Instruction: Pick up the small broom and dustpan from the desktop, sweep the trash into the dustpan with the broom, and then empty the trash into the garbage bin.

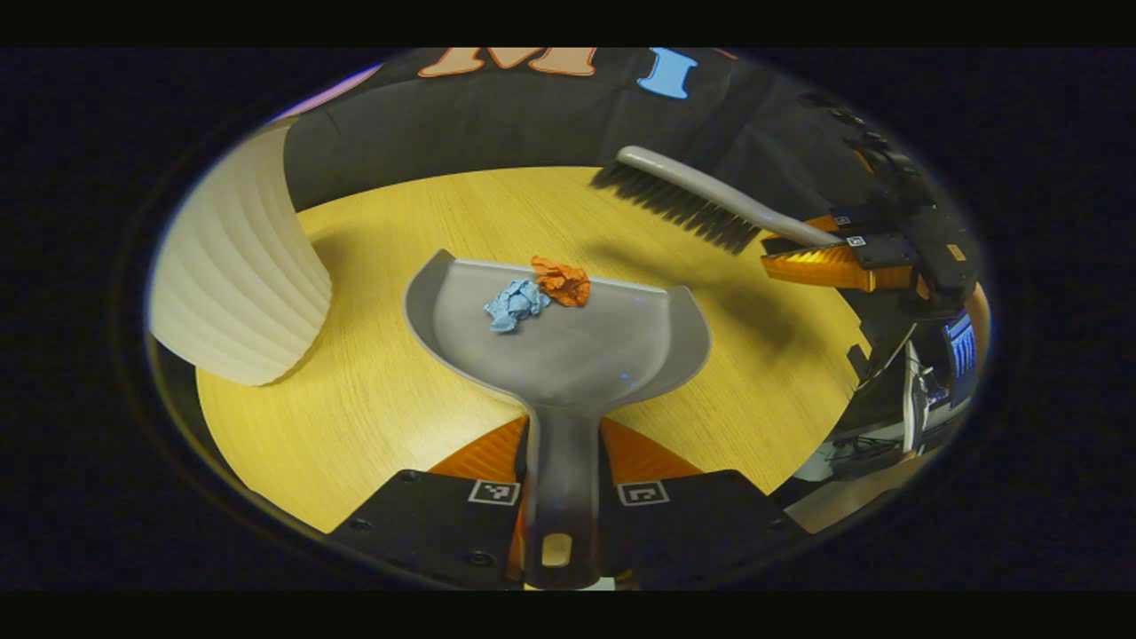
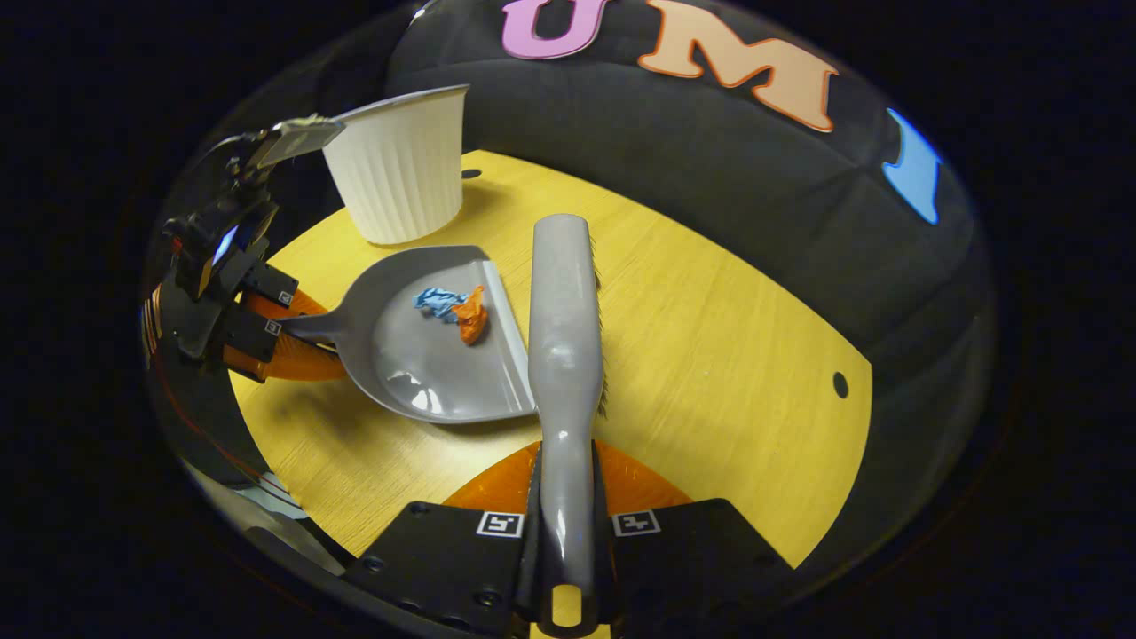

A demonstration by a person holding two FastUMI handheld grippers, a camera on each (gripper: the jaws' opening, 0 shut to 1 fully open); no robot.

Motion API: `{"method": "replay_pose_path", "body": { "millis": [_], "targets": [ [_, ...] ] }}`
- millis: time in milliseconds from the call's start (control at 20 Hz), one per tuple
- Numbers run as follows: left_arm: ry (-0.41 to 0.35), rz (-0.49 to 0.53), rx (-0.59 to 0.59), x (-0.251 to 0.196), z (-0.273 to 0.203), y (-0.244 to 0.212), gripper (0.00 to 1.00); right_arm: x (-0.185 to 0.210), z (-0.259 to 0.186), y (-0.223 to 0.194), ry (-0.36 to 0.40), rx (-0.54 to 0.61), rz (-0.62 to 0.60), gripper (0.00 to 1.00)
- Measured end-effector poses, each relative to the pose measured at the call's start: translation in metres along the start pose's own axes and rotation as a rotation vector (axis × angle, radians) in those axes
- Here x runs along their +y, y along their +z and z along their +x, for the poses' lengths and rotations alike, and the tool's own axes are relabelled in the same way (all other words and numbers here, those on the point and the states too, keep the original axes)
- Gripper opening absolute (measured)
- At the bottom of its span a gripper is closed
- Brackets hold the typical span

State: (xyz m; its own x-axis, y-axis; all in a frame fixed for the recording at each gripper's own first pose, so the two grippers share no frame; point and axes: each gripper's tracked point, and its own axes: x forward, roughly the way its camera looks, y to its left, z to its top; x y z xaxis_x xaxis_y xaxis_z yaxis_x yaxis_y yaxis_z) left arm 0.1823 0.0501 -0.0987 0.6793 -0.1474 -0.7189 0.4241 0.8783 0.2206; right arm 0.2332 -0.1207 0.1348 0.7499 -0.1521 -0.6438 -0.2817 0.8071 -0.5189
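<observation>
Dustpan [image 1: 559, 342] sits over mid-desk [image 1: 355, 408], handle clamped in my left gripper [image 1: 561, 461]; blue [image 1: 516, 303] and orange paper wads [image 1: 562, 280] lie at its far lip. My right gripper [image 2: 566, 484] clamps the broom [image 2: 564, 302], raised beside that lip. Ribbed white bin [image 1: 235, 284] stands far left; bare desk right.

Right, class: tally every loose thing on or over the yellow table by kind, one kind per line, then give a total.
Crumpled paper scraps: 2, the blue scrap and the orange scrap, both in the dustpan
Dustpans: 1, the grey dustpan
Brooms: 1, the small broom
Bins: 1, the white ribbed bin
Total: 5
</observation>
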Motion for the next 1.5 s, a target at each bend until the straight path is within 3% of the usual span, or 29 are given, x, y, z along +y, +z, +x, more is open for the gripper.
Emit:
{"method": "replay_pose_path", "body": {
  "millis": [100, 300, 450, 600, 700, 850, 950, 1150, 1400, 1500],
  "targets": [
    [0.0, -0.015, -0.046, -0.006, -0.005, 0.007, 0.26, -0.005, -0.014, -0.016, -0.003, -0.043, 0.063, 0.2],
    [-0.01, -0.016, -0.15, -0.001, -0.015, 0.012, 0.26, -0.007, -0.051, -0.068, 0.072, -0.134, 0.223, 0.2],
    [0.077, -0.005, -0.22, 0.002, -0.014, 0.011, 0.25, -0.018, -0.066, -0.115, 0.08, -0.196, 0.305, 0.2],
    [0.141, -0.072, -0.27, -0.006, -0.012, 0.015, 0.25, -0.03, -0.061, -0.174, 0.131, -0.196, 0.373, 0.2],
    [0.229, -0.09, -0.262, -0.002, -0.005, 0.015, 0.25, -0.025, -0.049, -0.208, 0.186, -0.158, 0.393, 0.2],
    [0.443, -0.022, -0.194, 0.014, 0.004, 0.009, 0.25, -0.013, -0.02, -0.25, 0.245, -0.117, 0.397, 0.2],
    [0.519, -0.009, -0.124, 0.016, 0.003, 0.007, 0.24, 0.003, -0.003, -0.247, 0.264, -0.094, 0.396, 0.21],
    [0.681, 0.019, 0.002, 0.023, -0.003, 0.009, 0.24, -0.003, -0.013, -0.242, 0.28, -0.105, 0.39, 0.2],
    [0.782, 0.063, 0.093, 0.031, -0.003, 0.0, 0.25, 0.001, -0.014, -0.241, 0.271, -0.101, 0.42, 0.2],
    [0.838, 0.147, 0.106, 0.035, -0.005, -0.001, 0.25, 0.001, -0.014, -0.241, 0.263, -0.088, 0.427, 0.2]
  ]
}}
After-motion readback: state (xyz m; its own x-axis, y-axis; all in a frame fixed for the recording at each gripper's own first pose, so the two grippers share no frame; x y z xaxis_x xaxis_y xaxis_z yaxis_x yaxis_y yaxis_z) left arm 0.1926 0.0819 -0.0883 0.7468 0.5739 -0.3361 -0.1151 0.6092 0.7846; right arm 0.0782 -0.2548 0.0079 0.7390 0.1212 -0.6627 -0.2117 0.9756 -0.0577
